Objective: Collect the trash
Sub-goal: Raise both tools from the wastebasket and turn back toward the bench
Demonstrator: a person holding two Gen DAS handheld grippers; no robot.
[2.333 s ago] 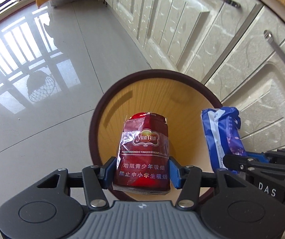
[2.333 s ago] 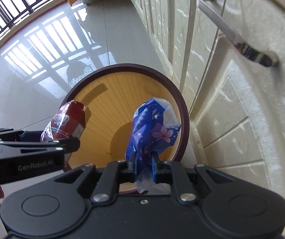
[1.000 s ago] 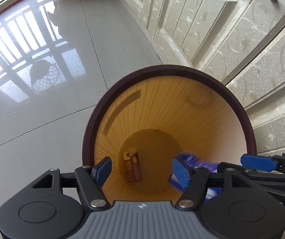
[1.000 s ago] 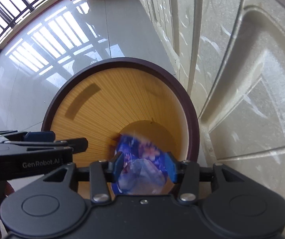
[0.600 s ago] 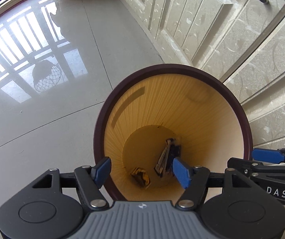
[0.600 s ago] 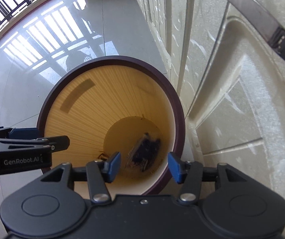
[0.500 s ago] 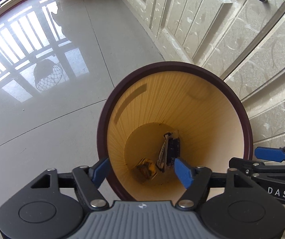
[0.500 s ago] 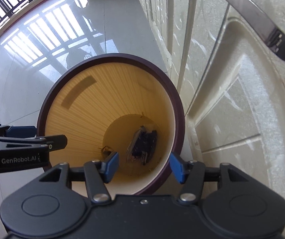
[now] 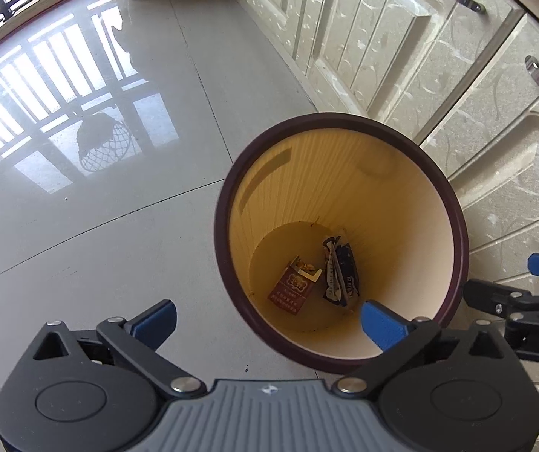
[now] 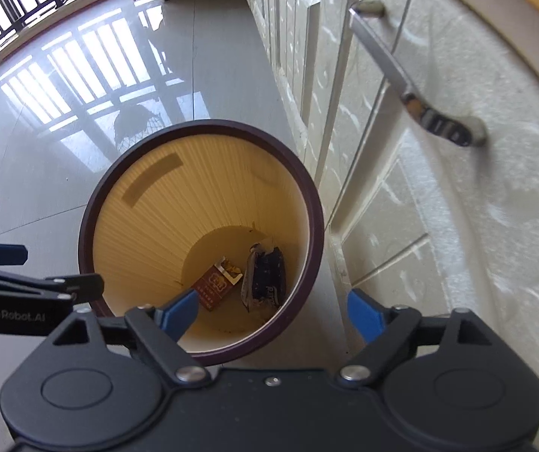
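Both bits of trash are in the bin [image 9: 339, 139] now, lying flat on its bottom: the red cig pack [image 9: 293, 289] and, just beside it on the cabinet [image 9: 503, 158] side, the blue wrapper [image 9: 339, 275]. The two are touching or v close, can't tell which. The pack's long axis runs roughly twd the bin wall nearest the tools, and the wrapper is about parallel to it.

Left tool [image 9: 267, 320] hangs over the floor-side rim of the bin, pointing steeply down. Its jaws have just been opening and stand as wide as they go, w/ nothing between them. Right tool [image 10: 271, 310] sits over the cabinet-side rim, jaws also just opened wide and also empty, and the wrapper shows far below thru the gap.

So imo the drop is done. Neither tool touches the bin or the trash. No more trash is visible on the floor [image 9: 100, 188] round the bin, so next is prob backing away from the bin. Left is nearer the open floor, right is hemmed in by the cabinet.
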